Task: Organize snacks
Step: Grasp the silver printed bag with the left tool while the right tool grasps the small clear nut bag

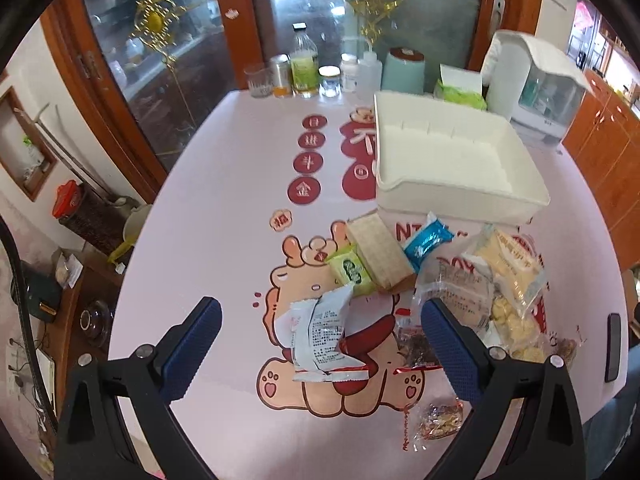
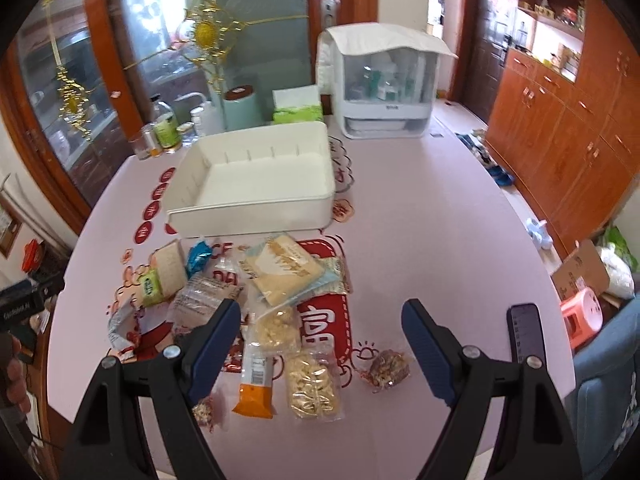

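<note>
A heap of snack packets lies on the pink tablecloth in front of an empty white tray [image 1: 460, 196] [image 2: 256, 210]. My left gripper [image 1: 320, 312] hovers open over a white printed wrapper [image 1: 320, 336], near a green packet [image 1: 352, 272], a tan wafer block [image 1: 380, 252] and a blue packet [image 1: 426, 242]. My right gripper [image 2: 320, 316] is open above the table, with a clear puffed-snack bag [image 2: 314, 384], an orange-ended bar [image 2: 254, 384] and a yellow cracker pack [image 2: 284, 268] below and between its fingers. A small nut packet [image 2: 386, 370] lies to the right. Neither gripper holds anything.
Bottles and jars [image 1: 304, 68], a mint canister [image 1: 404, 70], a tissue box [image 2: 298, 106] and a white storage cabinet [image 2: 384, 84] line the table's far edge. A dark phone [image 2: 524, 332] lies near the right edge. A hand with the other gripper's body shows at far left [image 2: 16, 320].
</note>
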`<state>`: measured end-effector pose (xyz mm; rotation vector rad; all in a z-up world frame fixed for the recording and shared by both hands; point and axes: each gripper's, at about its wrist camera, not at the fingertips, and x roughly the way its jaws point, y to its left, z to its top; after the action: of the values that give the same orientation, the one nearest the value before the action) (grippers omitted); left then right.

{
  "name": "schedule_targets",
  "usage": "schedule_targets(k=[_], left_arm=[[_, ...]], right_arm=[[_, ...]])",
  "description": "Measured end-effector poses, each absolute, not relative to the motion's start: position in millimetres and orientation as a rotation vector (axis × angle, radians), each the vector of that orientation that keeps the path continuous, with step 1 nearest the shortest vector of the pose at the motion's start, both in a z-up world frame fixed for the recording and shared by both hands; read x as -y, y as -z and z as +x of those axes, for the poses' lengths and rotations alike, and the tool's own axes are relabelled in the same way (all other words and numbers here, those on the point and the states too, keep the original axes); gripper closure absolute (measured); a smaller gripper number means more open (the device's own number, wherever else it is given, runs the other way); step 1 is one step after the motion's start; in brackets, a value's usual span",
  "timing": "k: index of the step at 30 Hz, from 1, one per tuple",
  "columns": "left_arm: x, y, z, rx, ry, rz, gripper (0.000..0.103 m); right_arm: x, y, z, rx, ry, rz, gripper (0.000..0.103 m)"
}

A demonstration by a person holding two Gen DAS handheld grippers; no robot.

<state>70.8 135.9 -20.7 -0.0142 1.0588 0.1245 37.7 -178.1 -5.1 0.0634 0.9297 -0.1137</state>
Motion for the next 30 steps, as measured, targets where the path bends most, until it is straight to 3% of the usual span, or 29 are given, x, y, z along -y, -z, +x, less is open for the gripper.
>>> schedule_targets(k=[6,16,30], left_arm=[[-135,58,87,-1.133,-0.098,0.013,0.003],[-149,168,116,-1.392,-0.129,0.005,0.003],[-171,219,124,-1.502,-0.19,-0.051,0.003]], right_arm=[[191,29,44,-0.984,0.193,0.083,0.02],[241,95,43,-1.137,0.384,0.138,0.02],[290,181,49,-1.31,0.427,0.394,0.021]])
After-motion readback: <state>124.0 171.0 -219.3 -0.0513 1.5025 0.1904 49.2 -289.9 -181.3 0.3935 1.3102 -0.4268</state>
